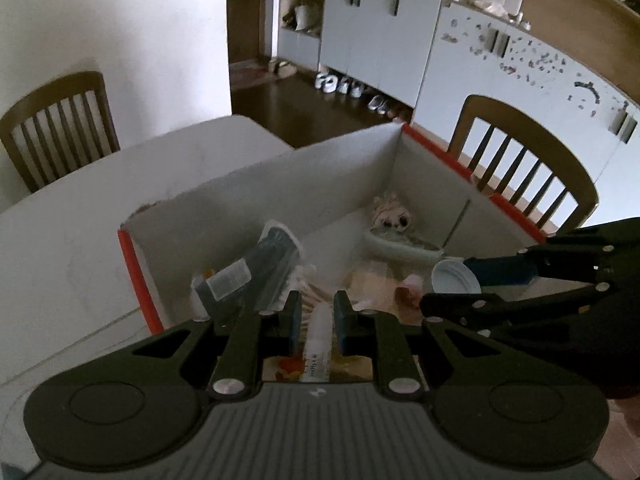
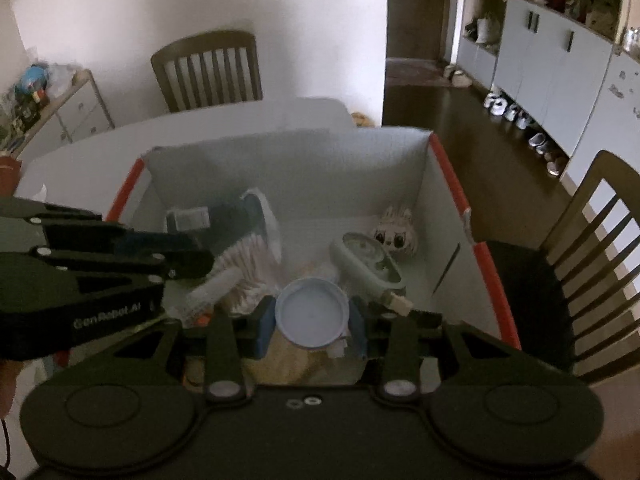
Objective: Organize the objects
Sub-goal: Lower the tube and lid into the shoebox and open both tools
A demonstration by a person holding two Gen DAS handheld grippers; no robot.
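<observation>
A white cardboard box [image 1: 352,160] with orange edges stands on the white table [image 1: 80,240]; it shows in the right wrist view too [image 2: 444,216]. My left gripper [image 1: 316,316] is over the box's near end, its jaws partly open around a white brush handle [image 1: 318,340], not clearly pressing it. My right gripper [image 2: 312,320] is shut on a round white lid or cup [image 2: 312,312], held above the box; it also shows in the left wrist view [image 1: 454,278]. In the box lie a dark packaged item [image 1: 256,272], a plush toy [image 2: 396,236] and a grey-green dish [image 2: 368,260].
Wooden chairs stand beyond the table [image 2: 208,72] and right of the box [image 1: 528,168]. White cabinets [image 1: 376,40] line the far wall with shoes [image 1: 340,84] on the dark floor. A small drawer unit with clutter [image 2: 60,108] stands at the left.
</observation>
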